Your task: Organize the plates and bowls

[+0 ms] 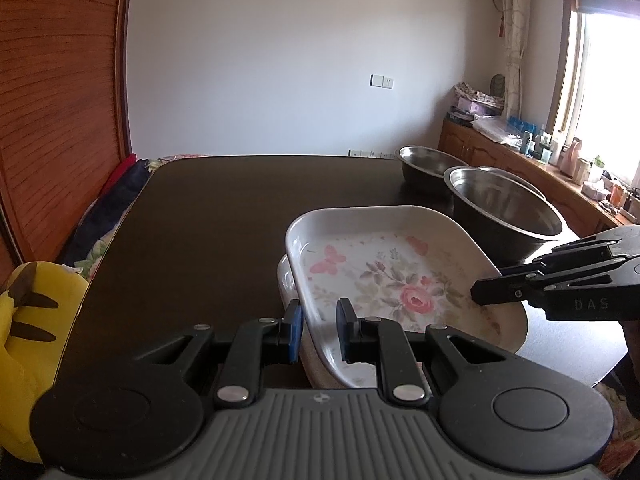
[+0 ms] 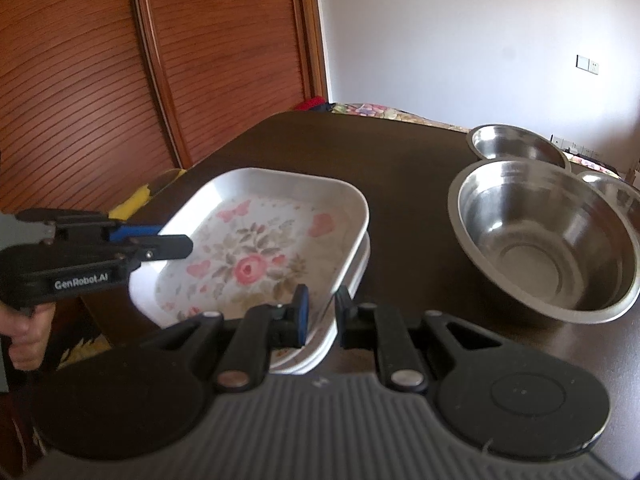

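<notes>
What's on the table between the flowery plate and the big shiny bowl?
Nothing: the right wrist view shows only bare dark table between the flowery plate and the big shiny bowl.

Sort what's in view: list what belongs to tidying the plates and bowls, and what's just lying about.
Job:
floral plate, held by left gripper and right gripper
plate underneath
steel bowls

Lying about:
yellow plush toy
bottles on the side cabinet
</notes>
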### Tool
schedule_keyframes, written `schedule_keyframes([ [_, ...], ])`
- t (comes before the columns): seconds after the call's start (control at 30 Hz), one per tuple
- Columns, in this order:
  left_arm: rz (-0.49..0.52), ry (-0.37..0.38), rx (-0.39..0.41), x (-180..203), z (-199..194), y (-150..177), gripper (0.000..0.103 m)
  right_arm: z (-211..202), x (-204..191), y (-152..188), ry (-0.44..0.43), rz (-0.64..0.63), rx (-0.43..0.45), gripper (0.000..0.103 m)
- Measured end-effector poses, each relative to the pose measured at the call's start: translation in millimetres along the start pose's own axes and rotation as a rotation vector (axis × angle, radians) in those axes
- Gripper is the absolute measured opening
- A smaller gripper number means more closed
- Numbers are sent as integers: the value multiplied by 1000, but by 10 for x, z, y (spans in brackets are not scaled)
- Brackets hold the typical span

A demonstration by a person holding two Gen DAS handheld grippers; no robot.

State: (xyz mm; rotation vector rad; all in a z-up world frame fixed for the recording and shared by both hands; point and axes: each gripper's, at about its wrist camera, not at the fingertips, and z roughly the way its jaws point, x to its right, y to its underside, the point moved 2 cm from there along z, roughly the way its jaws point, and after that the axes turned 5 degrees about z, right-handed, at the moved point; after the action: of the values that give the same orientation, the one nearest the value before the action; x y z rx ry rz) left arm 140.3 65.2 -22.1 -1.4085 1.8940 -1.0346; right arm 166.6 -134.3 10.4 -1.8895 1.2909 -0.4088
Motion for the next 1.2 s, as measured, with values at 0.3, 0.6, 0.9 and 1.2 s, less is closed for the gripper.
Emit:
schedule_keyframes([
  [0.3,6,-16,-3,-2,57,39,48,36,-28,-9,1,-10,-3,16],
  [0.6,0,-16,-12,-2,97,67,48,37,-16,10,3,-10,11,16],
  [0.9,6,-23,3,-1,61,63,48,48,25,7,15,-4,29,19],
  [1.2,25,-25,43,49,-62,-2,52,-100,-55,-29,21,-56,93,35],
])
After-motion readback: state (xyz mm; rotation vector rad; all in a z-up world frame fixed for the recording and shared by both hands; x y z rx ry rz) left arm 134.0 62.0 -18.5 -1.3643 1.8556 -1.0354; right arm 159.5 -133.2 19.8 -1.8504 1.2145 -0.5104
